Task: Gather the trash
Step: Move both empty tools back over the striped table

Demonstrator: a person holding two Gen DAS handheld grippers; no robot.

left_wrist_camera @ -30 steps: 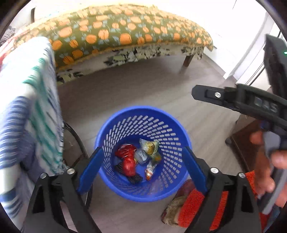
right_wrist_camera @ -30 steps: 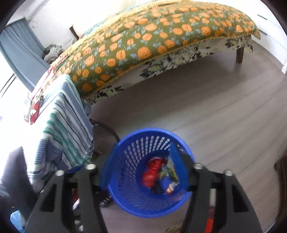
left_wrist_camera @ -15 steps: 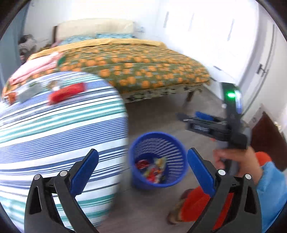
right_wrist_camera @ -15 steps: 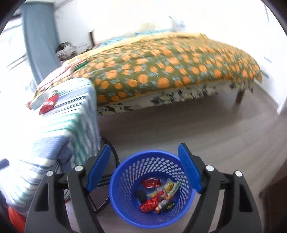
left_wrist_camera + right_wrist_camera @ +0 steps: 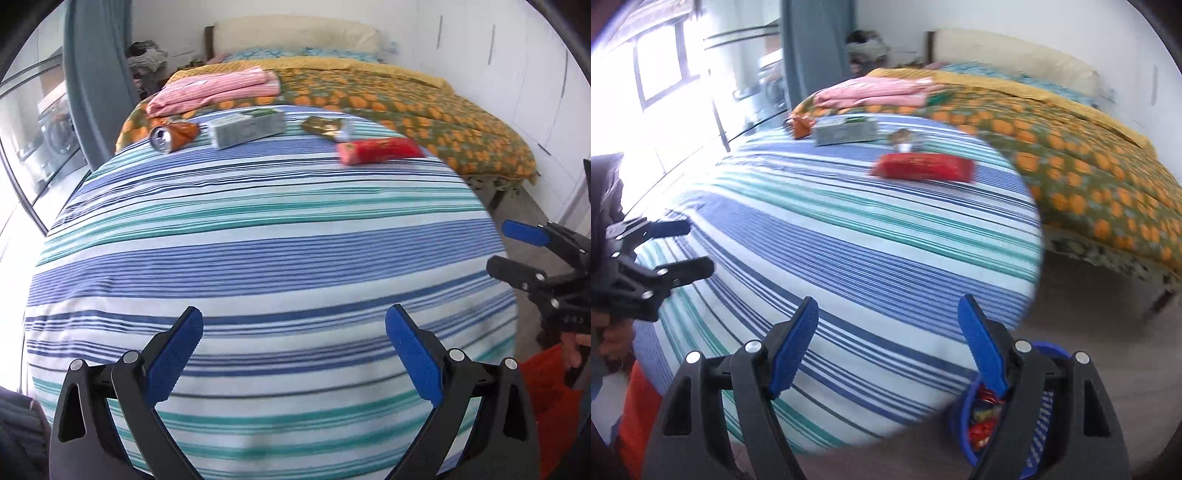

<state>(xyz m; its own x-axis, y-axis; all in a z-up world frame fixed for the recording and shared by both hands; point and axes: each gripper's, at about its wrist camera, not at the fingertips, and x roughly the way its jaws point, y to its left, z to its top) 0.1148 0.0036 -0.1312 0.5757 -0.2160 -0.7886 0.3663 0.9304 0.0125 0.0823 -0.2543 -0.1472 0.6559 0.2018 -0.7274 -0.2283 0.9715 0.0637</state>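
The blue basket point(image 5: 1045, 435) on the floor beside the striped round table point(image 5: 258, 258) already holds several wrappers. Four pieces remain at the table's far edge: a crushed can point(image 5: 171, 134), a pale carton point(image 5: 247, 127), a foil wrapper point(image 5: 327, 127) and a red packet point(image 5: 380, 150). The left gripper point(image 5: 293, 356) and right gripper point(image 5: 888, 345) hover spread apart and empty, their jaws having just widened

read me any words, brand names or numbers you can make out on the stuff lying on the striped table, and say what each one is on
None can be read.
Red packet: gold marks show, but they are too blurred to read.
Grey-green box: print on the top and side is too blurred to read.
Crushed orange can: no lettering can be made out.
Gold-green wrapper: pattern only, too blurred for any text.
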